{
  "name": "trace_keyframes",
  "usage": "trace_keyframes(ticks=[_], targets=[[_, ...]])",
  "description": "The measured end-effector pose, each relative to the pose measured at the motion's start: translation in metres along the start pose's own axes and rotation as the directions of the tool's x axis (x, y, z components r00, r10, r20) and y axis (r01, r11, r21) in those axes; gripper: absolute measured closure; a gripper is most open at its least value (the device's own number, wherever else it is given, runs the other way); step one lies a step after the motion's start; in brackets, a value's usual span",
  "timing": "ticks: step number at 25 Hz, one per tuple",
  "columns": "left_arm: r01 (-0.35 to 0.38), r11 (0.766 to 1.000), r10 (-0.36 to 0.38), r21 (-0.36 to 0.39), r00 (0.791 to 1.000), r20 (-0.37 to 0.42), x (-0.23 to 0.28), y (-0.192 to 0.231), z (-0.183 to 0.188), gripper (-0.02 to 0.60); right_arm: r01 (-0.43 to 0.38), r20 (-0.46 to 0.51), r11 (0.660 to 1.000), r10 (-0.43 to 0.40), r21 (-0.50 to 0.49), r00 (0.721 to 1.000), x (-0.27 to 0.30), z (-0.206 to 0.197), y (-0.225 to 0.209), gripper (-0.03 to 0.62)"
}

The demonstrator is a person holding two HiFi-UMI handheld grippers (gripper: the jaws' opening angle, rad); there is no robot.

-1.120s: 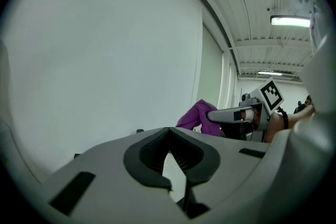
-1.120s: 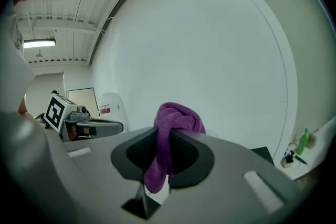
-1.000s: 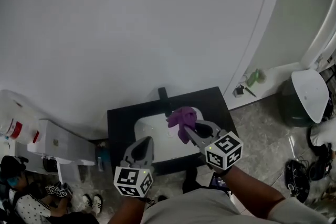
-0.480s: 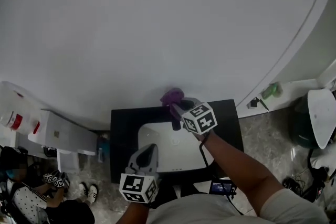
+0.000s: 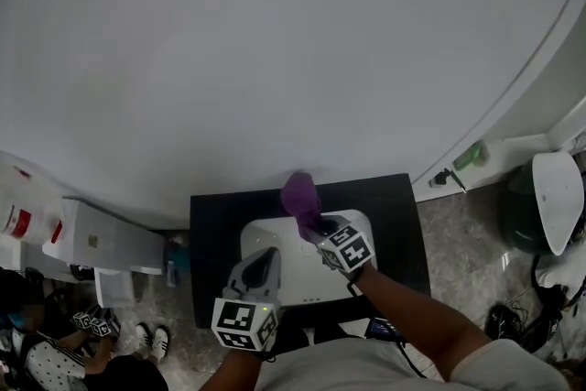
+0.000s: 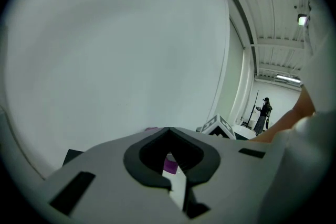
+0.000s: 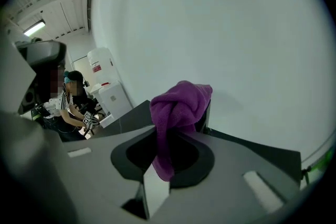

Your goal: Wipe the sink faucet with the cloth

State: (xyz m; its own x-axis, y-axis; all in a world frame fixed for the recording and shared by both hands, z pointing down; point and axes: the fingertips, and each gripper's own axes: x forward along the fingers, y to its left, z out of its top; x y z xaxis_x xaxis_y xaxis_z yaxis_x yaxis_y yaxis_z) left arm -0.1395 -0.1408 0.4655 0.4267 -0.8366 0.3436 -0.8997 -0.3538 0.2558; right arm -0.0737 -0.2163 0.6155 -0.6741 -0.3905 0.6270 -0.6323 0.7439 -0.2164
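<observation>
Cloth [image 5: 298,194], purple, clamped in right gripper [image 5: 311,222], pressed against faucet [image 7: 206,113] behind sink [image 5: 275,232]. Wiping looks under way; how much is done, can't tell. Left gripper [image 5: 260,255] closed, empty.

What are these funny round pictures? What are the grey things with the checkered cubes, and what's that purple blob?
A person holds a tool in each hand. Each tool is a hand-held gripper: two jaws that pinch, like tongs. The checkered cubes are part of them.

One picture comes from a camera on the person's head, looking down. The other two come from cameras riding on the grippers, looking along their jaws.

Below is a white sink set in a black counter. The right hand-held gripper pinches a purple cloth and holds it up by the dark faucet at the back of the sink. The left hand-held gripper has its jaws together with nothing in them, over the sink's front.
</observation>
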Motion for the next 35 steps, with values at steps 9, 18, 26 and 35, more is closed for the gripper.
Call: trace_keyframes(ticks=[9,18,26,35], targets=[[0.037,0.999,-0.036,0.028,0.999,-0.021,0.008,-0.005,0.002,0.577,0.105,0.086,0.994,-0.106,0.016,0.991,0.026,0.076,-0.075,0.544],[0.056,0.998,-0.055,0.033,0.998,-0.033,0.009,-0.003,0.001,0.577,0.056,-0.008,0.998,-0.057,-0.016,0.998,0.002,-0.03,-0.01,0.545],[0.068,0.996,-0.065,0.056,0.997,-0.049,0.02,-0.012,0.002,0.577,0.093,0.001,0.995,-0.093,-0.019,0.996,0.042,-0.02,-0.05,0.543],[0.063,0.996,-0.061,0.055,0.997,-0.036,0.019,-0.007,0.009,0.577,0.056,0.006,0.998,-0.055,-0.027,0.998,0.006,-0.04,-0.017,0.545]])
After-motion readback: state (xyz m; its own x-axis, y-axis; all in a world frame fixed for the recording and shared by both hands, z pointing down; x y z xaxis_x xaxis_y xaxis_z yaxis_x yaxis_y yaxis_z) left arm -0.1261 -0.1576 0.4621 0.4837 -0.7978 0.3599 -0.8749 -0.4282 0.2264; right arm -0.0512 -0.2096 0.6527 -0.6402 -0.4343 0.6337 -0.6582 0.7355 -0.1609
